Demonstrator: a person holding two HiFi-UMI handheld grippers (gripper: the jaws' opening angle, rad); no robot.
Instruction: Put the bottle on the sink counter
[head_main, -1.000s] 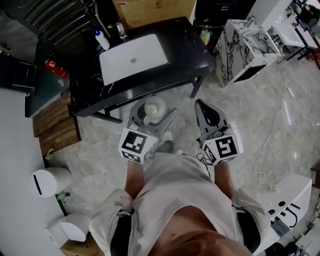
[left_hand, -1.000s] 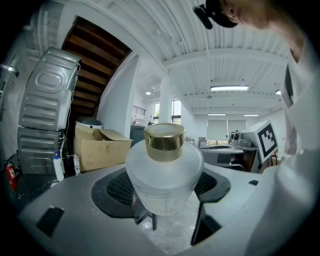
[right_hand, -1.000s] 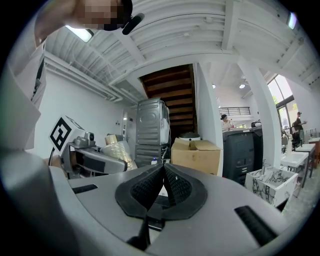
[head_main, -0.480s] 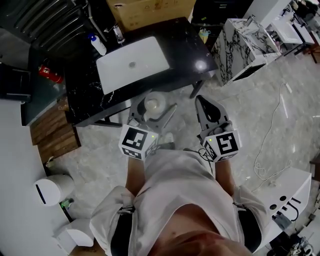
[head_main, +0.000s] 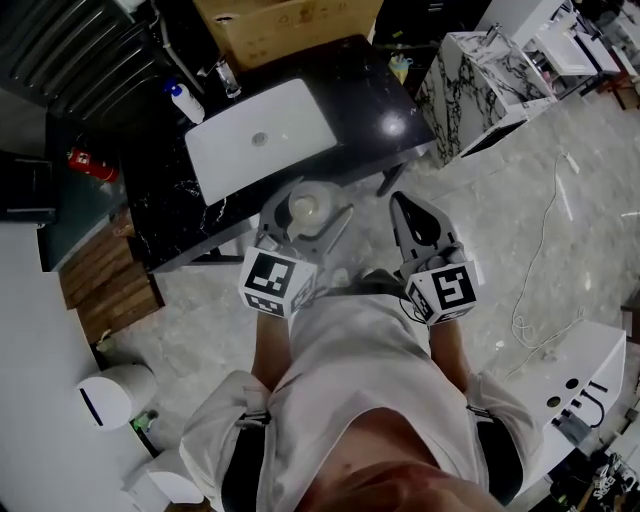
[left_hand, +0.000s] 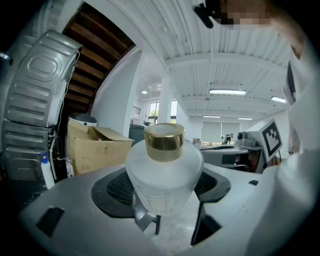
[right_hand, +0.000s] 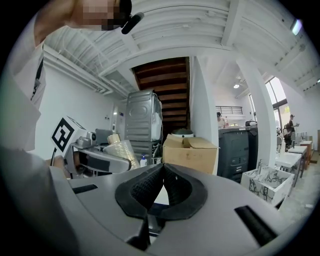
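Observation:
A frosted white bottle with a gold cap is held upright between the jaws of my left gripper, which is shut on its body. In the head view it hangs at the front edge of the black sink counter, just in front of the white basin. My right gripper is beside it on the right, over the floor, with its pads pressed together and nothing between them. The right gripper view shows the held bottle at its left.
A blue-capped white bottle and a faucet stand behind the basin. A cardboard box sits behind the counter. A marble-patterned cabinet stands to the right. Wooden planks, a white bin and a floor cable lie around.
Both grippers have moved closer to the counter. The bottle, earlier over the floor, now hangs at the counter's front edge. Both grips are unchanged.

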